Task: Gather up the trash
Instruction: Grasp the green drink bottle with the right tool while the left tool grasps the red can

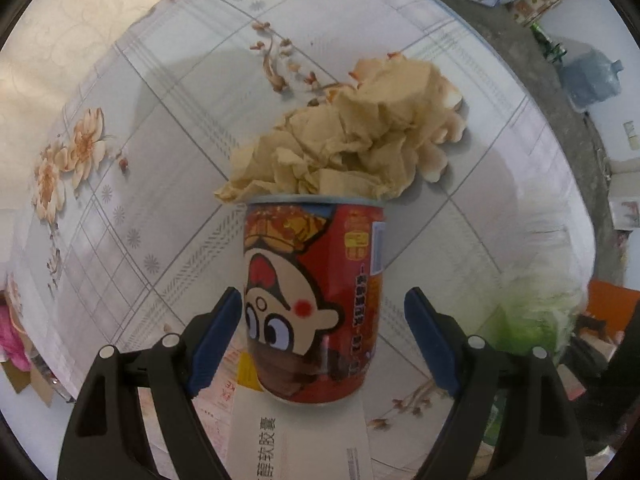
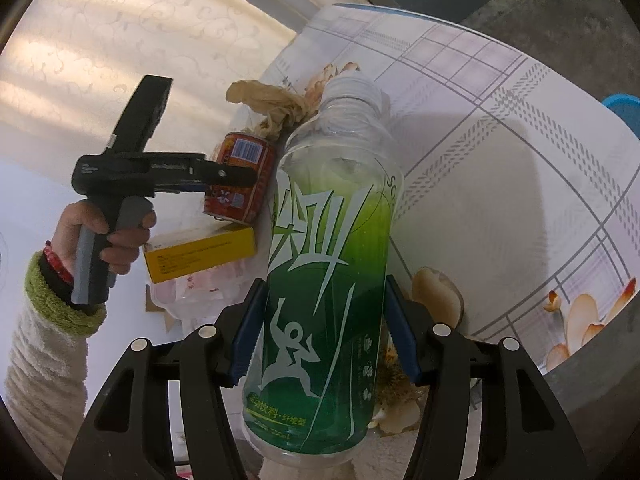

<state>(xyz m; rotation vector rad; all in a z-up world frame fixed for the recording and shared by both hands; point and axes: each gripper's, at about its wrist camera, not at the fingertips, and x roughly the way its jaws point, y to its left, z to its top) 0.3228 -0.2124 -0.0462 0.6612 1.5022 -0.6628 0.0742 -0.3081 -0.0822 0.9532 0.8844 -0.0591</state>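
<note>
A red can (image 1: 314, 300) with a cartoon face stands between the fingers of my left gripper (image 1: 326, 340). The left pad touches it; the right pad (image 1: 430, 344) stands apart, so the jaws are open. Crumpled tan paper (image 1: 344, 148) lies on the table just behind the can. My right gripper (image 2: 324, 332) is shut on a clear, capless bottle with a green label (image 2: 324, 280). The right wrist view also shows the can (image 2: 240, 178), the paper (image 2: 272, 104) and the left gripper (image 2: 208, 184) around the can.
The round table (image 1: 160, 160) has a floral plaid cloth. A yellow box (image 2: 200, 254) lies on a plastic bag near the can; a white printed box (image 1: 300, 440) lies under it. A water jug (image 1: 592, 80) and cartons stand on the floor beyond.
</note>
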